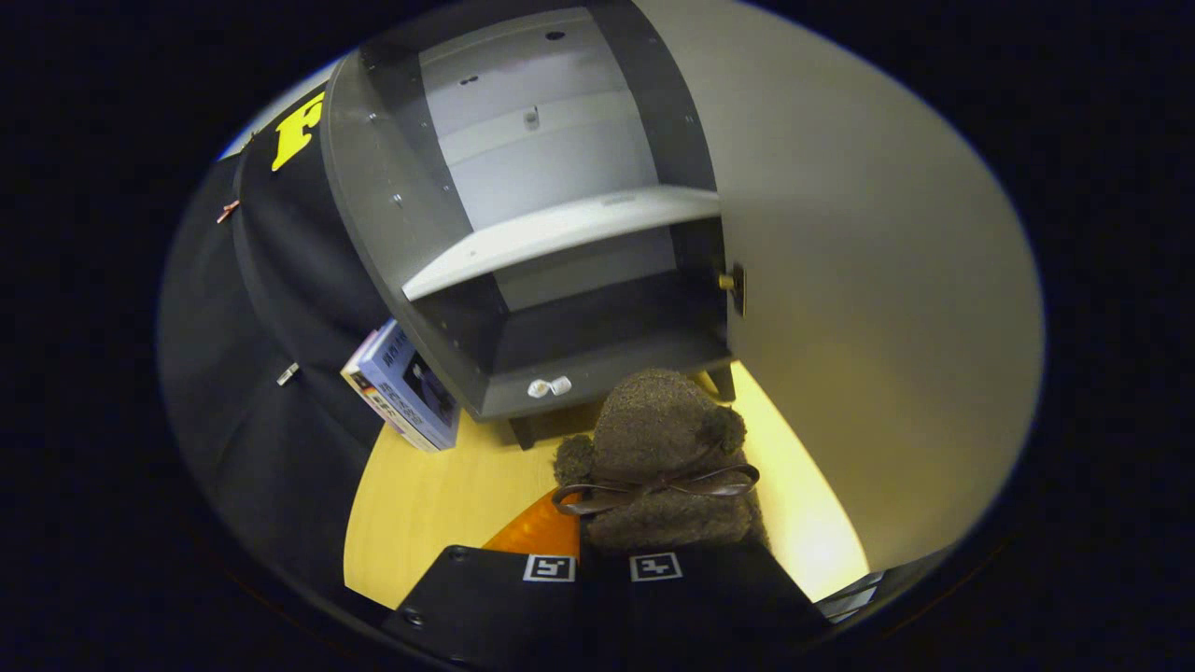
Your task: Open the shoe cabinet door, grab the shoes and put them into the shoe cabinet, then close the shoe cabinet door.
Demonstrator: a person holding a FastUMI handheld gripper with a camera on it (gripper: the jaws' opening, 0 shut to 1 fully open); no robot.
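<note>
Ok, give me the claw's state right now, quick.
Claw: closed on the fuzzy brown slipper with the brown ribbon bow, carried in front of the open grey shoe cabinet.

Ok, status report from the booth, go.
Gripper shut on brown fuzzy shoe. Cabinet door open, lower shelf just ahead. Nothing blocking the opening.

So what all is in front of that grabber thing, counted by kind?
Cabinets: 1, the dark grey shoe cabinet with its pale door swung open.
Shoes: 1, the fuzzy brown slipper with a ribbon bow, just ahead of the gripper, whose fingers seem closed on it.
Books: 1, the blue-covered book beside the cabinet.
Orange pieces: 1, an orange object.
Total: 4.
</note>
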